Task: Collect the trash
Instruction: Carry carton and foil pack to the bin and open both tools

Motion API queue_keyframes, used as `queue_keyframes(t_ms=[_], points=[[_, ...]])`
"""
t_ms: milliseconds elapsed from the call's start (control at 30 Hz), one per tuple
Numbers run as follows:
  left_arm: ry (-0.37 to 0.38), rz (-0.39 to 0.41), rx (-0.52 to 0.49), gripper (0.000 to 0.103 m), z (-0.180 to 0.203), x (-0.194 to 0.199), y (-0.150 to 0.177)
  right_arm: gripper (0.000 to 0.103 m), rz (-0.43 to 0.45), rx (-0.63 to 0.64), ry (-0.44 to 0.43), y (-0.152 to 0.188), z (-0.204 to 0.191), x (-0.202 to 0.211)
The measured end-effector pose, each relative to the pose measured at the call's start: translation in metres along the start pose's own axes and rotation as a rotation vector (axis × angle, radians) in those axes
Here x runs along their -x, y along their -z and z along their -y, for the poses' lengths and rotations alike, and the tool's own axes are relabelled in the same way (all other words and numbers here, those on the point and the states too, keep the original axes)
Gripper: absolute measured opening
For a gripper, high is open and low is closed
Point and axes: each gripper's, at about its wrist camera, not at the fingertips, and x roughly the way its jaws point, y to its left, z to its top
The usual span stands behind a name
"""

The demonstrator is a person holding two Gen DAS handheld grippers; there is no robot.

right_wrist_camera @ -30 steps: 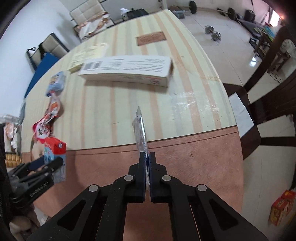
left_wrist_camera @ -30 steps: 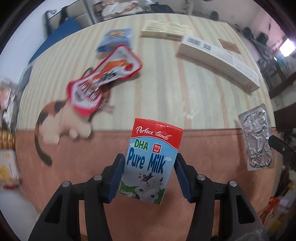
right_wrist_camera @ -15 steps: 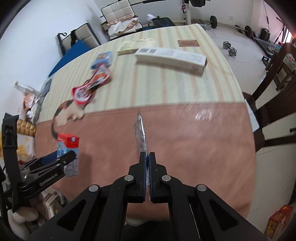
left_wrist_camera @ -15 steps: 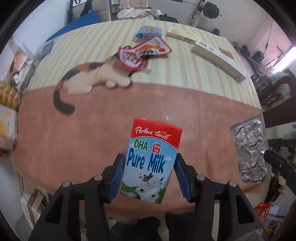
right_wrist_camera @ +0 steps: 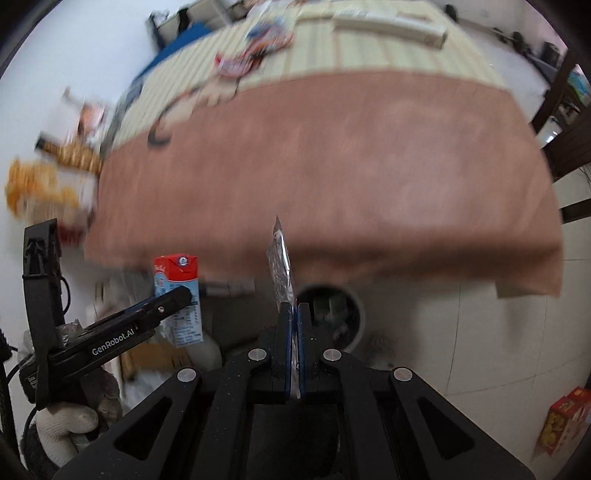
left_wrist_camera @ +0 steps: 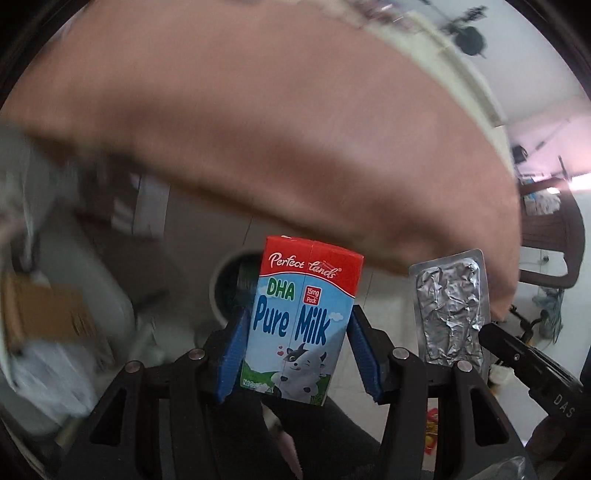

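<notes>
The left gripper (left_wrist_camera: 297,347) is clamping its blue fingers (left_wrist_camera: 232,354) on an upright milk carton (left_wrist_camera: 301,325) while, to its right, the right gripper (right_wrist_camera: 294,354) is pinching a foil blister pack (right_wrist_camera: 282,266) edge-on, both hanging above a round bin (right_wrist_camera: 332,314) beyond the tabletop (right_wrist_camera: 332,166) edge.

A brown and cream-striped cloth covers the counter (right_wrist_camera: 332,155), where a red snack wrapper (right_wrist_camera: 236,62) and a long white box (right_wrist_camera: 388,26) lie (both blurred).

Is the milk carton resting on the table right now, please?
No, the milk carton is clamped in the left gripper, off the table.
</notes>
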Motion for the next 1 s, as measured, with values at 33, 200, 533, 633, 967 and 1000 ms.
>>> queue_keyframes(t_ms=[33,200,533,633,967,1000], points=[[0.004,-0.017,0.028,0.051,-0.008,-0.016,0.007,0.002,-0.026,0.019,0.002,0.011,-0.001,-0.014],[0.014,-0.079,0.14,0.051,-0.039,-0.098,0.026,0.002,-0.113,0.071,0.025,0.05,0.009,-0.092],[-0.01,-0.215,0.264,0.053,-0.107,-0.276,0.045,0.002,-0.201,0.047,0.073,0.1,0.066,-0.284],[-0.055,-0.219,0.285,0.081,-0.121,-0.302,0.051,0.003,-0.242,0.021,0.056,0.109,0.086,-0.34],[-0.296,-0.158,0.184,0.096,-0.113,-0.279,0.062,0.077,-0.269,0.075,0.151,0.111,0.119,-0.385],[-0.324,-0.145,0.166,0.096,-0.11,-0.274,0.063,0.089,-0.265,0.091,0.177,0.109,0.118,-0.382]])
